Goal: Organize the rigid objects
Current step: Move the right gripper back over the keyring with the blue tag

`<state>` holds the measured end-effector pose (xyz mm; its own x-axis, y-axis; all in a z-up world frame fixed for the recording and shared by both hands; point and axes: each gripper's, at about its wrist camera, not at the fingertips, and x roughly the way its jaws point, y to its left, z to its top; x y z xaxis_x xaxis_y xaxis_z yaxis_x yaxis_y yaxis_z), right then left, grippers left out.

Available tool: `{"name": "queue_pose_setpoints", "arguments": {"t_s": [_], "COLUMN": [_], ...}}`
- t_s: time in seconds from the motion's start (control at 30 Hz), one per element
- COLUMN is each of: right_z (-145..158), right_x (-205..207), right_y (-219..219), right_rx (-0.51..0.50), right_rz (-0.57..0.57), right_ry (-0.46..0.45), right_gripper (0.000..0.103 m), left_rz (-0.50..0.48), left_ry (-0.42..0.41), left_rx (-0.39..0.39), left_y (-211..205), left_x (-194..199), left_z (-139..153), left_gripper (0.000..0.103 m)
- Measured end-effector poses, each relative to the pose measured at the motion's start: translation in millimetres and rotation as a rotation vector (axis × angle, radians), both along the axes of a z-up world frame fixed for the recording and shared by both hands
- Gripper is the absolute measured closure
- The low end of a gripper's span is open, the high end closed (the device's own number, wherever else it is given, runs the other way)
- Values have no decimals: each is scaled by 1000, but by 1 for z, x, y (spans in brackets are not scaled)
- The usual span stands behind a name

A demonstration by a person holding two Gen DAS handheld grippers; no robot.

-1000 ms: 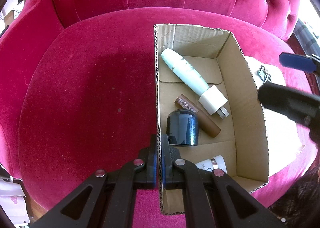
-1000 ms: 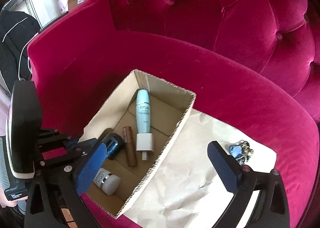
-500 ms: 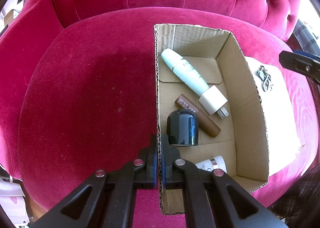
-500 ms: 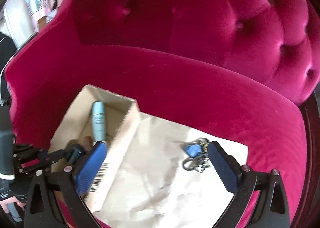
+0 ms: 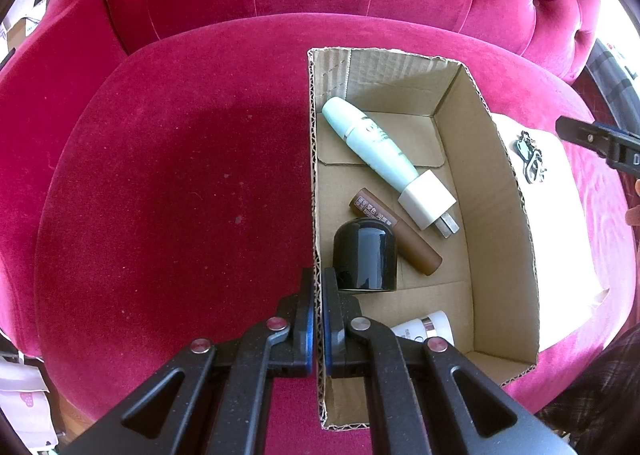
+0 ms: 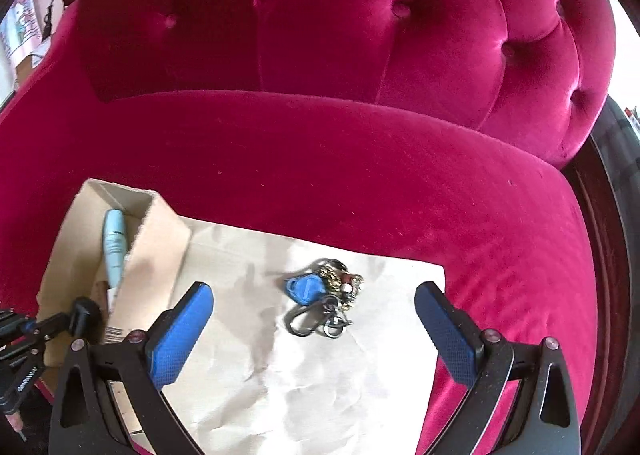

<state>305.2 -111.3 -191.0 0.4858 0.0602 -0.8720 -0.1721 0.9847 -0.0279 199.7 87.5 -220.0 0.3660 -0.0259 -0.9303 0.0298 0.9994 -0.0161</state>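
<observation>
Fingers of your right gripper point(image 6: 314, 311) are gaping over the key bunch point(image 6: 322, 301); loose, jangly metal, so you're pinching its carabiner at six o'clock, while your left gripper point(image 5: 317, 295) is clamping the cardboard box point(image 5: 508, 191) wall.

Bare paper point(image 6: 320, 387) lies open between the spread right claw point(image 6: 314, 319) tips; only the key bunch point(image 6: 320, 303) sits there, cardboard box point(image 6: 156, 251) wall to its left.

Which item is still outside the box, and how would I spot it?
On the crimson velvet sofa seat, a creased sheet of pale brown paper lies beside the open cardboard box. On that sheet lies a bunch of metal keys with a blue teardrop fob, the only loose thing there.
</observation>
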Motion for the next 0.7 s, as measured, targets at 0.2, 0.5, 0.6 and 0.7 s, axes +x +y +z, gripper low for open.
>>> {"name": "queue_pose_setpoints", "arguments": {"t_s": [0.2, 0.5, 0.6, 0.7], "right_z": [-17, -39, -46, -51], "right_x": [5, 6, 4, 4], "right_y": [-16, -34, -36, -38], "right_rx": [3, -12, -21, -24], "right_rz": [-36, -51, -48, -47], "right_ry": [40, 101, 114, 124], "right_gripper": [0, 0, 0, 0], "left_rz": [0, -1, -1, 0], "left_ry": [1, 3, 4, 4], "left_rx": [-4, -6, -8, -8], "left_y": [1, 2, 2, 2], "left_x": [0, 4, 4, 4], "left_z": [-1, -4, -4, -3], "left_gripper": [100, 100, 100, 100]}}
